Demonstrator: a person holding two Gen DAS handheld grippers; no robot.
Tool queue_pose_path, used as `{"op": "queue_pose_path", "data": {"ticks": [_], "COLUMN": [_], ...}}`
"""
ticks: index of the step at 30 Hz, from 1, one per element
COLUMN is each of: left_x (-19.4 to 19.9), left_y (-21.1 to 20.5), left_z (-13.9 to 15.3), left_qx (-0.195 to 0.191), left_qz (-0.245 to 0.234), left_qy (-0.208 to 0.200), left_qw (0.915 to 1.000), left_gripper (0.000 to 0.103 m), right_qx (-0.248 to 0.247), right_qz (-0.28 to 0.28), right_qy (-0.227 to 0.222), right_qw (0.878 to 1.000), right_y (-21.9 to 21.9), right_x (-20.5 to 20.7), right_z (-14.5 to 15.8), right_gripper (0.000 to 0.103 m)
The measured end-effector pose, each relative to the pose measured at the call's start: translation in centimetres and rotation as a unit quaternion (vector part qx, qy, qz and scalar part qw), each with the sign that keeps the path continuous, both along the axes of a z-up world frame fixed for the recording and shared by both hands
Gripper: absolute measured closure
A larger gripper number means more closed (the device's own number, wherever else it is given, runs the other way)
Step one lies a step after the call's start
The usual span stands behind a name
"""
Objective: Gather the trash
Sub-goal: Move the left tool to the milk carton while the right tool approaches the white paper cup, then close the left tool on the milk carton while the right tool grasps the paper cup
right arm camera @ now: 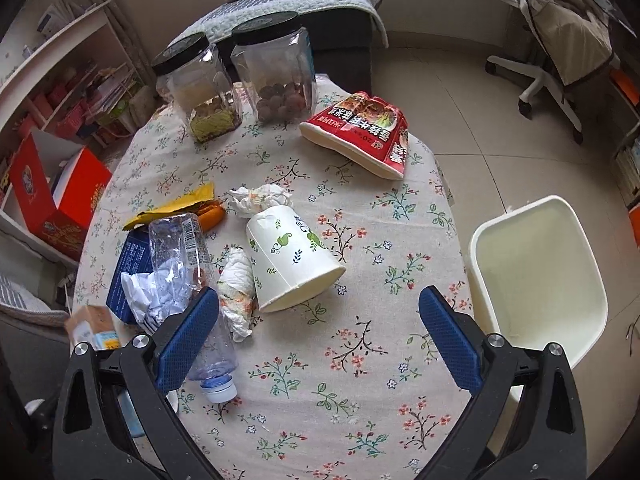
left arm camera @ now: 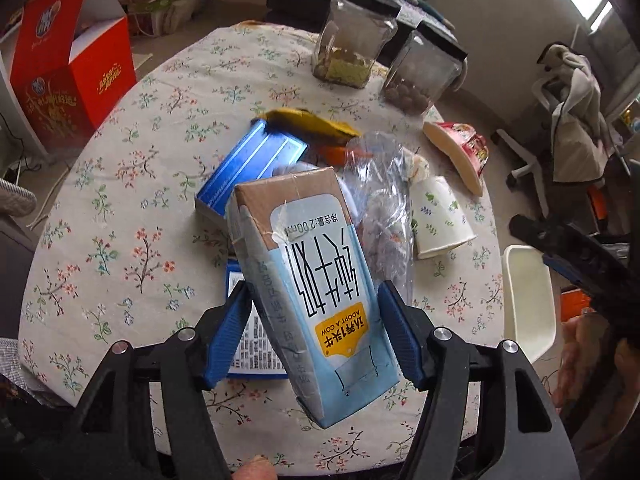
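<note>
The left gripper [left arm camera: 314, 312] grasps a milk carton [left arm camera: 308, 280], seemingly lifted off the table [left arm camera: 120, 208]. The right gripper [right arm camera: 316, 336] hangs released above the tablecloth, beside a crushed bottle [right arm camera: 188, 264]

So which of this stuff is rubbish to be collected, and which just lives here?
Rubbish job: milk carton in the left claw, plastic bottle, paper cup, crumpled tissues, red noodle bowl, white bin.

Just there: two snack jars, red box, office chair.

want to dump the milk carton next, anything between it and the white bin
Nothing visible blocks it. The milk carton sits between the left gripper jaws, above the clutter. The white bin stands open-topped beside the table's edge, with only bare floral tablecloth and the open right gripper toward that side.
</note>
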State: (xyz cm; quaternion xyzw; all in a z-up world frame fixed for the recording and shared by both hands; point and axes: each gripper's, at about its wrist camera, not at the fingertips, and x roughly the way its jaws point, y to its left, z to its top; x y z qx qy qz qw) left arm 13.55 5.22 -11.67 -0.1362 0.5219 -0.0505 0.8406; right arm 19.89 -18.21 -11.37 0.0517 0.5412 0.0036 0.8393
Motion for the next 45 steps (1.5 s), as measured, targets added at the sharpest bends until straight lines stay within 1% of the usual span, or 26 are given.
{"op": "queue_pose_path", "data": {"ticks": [2, 4, 5, 7, 9, 10, 11, 12, 14, 15, 20, 26, 35, 40, 45], "left_x": [1.2, 2.8, 3.6, 5.1, 5.8, 6.0, 6.3, 6.7, 7.3, 7.6, 8.1, 8.4, 7.7, 7.2, 6.2], "left_y": [0.1, -0.1, -0.1, -0.2, 0.0, 0.1, 0.2, 0.1, -0.2, -0.3, -0.7, -1.4, -2.0, -2.7, -4.1], "left_z": [2.4, 4.3, 5.0, 5.6, 5.1, 4.6, 3.8, 3.1, 1.8, 1.5, 0.7, 0.6, 1.8, 2.4, 3.6], "left_qx": [0.004, 0.011, 0.011, 0.009, -0.002, -0.007, -0.009, -0.01, -0.015, -0.016, -0.02, -0.017, -0.013, -0.006, -0.003], "left_qz": [-0.019, -0.036, -0.044, -0.059, -0.067, -0.066, -0.062, -0.058, -0.057, -0.057, -0.054, -0.055, -0.058, -0.064, -0.082], "left_qy": [-0.03, -0.054, -0.063, -0.077, -0.087, -0.087, -0.082, -0.071, -0.055, -0.054, -0.051, -0.054, -0.081, -0.095, -0.124], "left_qw": [0.9994, 0.9978, 0.997, 0.9952, 0.9939, 0.994, 0.9947, 0.9957, 0.9967, 0.9968, 0.997, 0.9969, 0.9949, 0.9934, 0.9889], "left_gripper": [0.039, 0.039, 0.039, 0.039, 0.039, 0.039, 0.039, 0.039, 0.039, 0.039, 0.039, 0.039, 0.039, 0.038, 0.038], "right_qx": [-0.006, 0.002, 0.007, 0.021, 0.029, 0.029, 0.028, 0.028, 0.036, 0.038, 0.062, 0.056, 0.053, 0.045, 0.043], "right_qz": [0.024, 0.044, 0.05, 0.055, 0.056, 0.061, 0.064, 0.063, 0.06, 0.059, 0.048, 0.059, 0.052, 0.05, 0.027], "right_qy": [0.021, 0.04, 0.049, 0.072, 0.103, 0.112, 0.117, 0.12, 0.125, 0.123, 0.112, 0.097, 0.049, 0.018, -0.025], "right_qw": [0.999, 0.998, 0.998, 0.996, 0.993, 0.991, 0.991, 0.99, 0.99, 0.99, 0.991, 0.992, 0.996, 0.998, 0.998], "right_y": [0.8, 1.2, 1.4, 1.4, 1.4, 1.5, 1.5, 1.5, 1.3, 1.2, 0.7, 0.7, 0.2, -0.2, -1.9], "right_x": [1.7, 3.0, 3.5, 4.3, 5.1, 5.3, 5.5, 5.7, 6.0, 6.2, 6.5, 6.0, 5.5, 4.2, 3.2], "right_z": [-1.0, -2.2, -2.9, -4.5, -6.1, -6.7, -7.1, -7.5, -7.9, -7.8, -7.0, -6.1, -4.0, -2.5, -0.1], "right_gripper": [0.007, 0.008, 0.012, 0.015, 0.017, 0.022, 0.025, 0.027, 0.027, 0.027, 0.039, 0.047, 0.055, 0.056, 0.056]}}
